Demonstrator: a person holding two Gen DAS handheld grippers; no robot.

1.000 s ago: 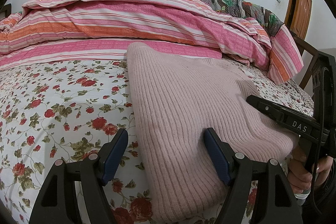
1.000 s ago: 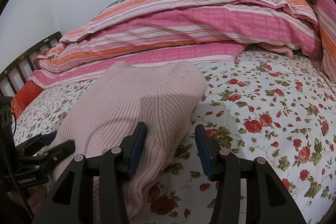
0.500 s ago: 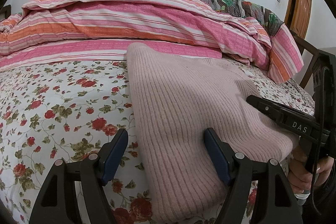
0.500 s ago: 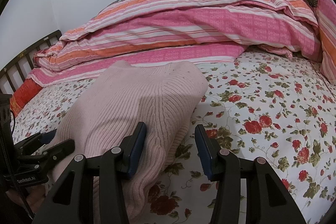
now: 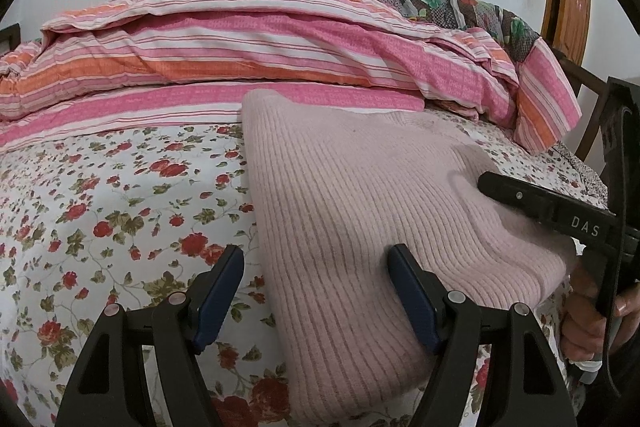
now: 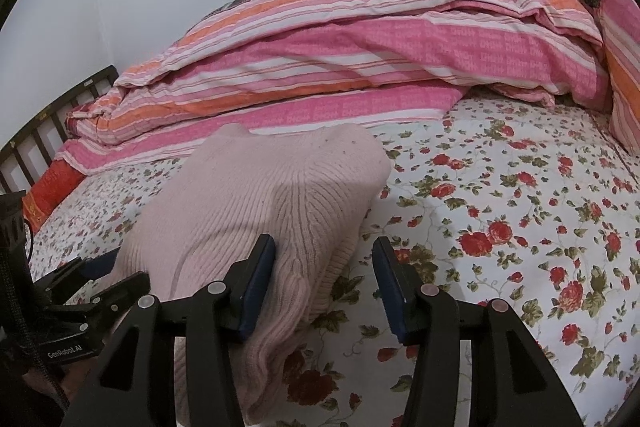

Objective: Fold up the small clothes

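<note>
A folded pale pink ribbed knit sweater [image 5: 360, 211] lies on the floral bed sheet [image 5: 120, 211]; it also shows in the right wrist view [image 6: 256, 211]. My left gripper [image 5: 316, 291] is open, straddling the sweater's near left edge, its right finger on the knit and its left finger over the sheet. My right gripper [image 6: 324, 283] is open over the sweater's near right edge, its left finger pressed on the knit and its right finger over the sheet. Each gripper shows at the side of the other's view.
A rolled pink and orange striped quilt [image 5: 260, 43] lies along the far side of the bed. A dark bed rail [image 6: 48, 123] stands at the left, a wooden door [image 5: 568, 3] at the right. The floral sheet [image 6: 520, 211] spreads to the right.
</note>
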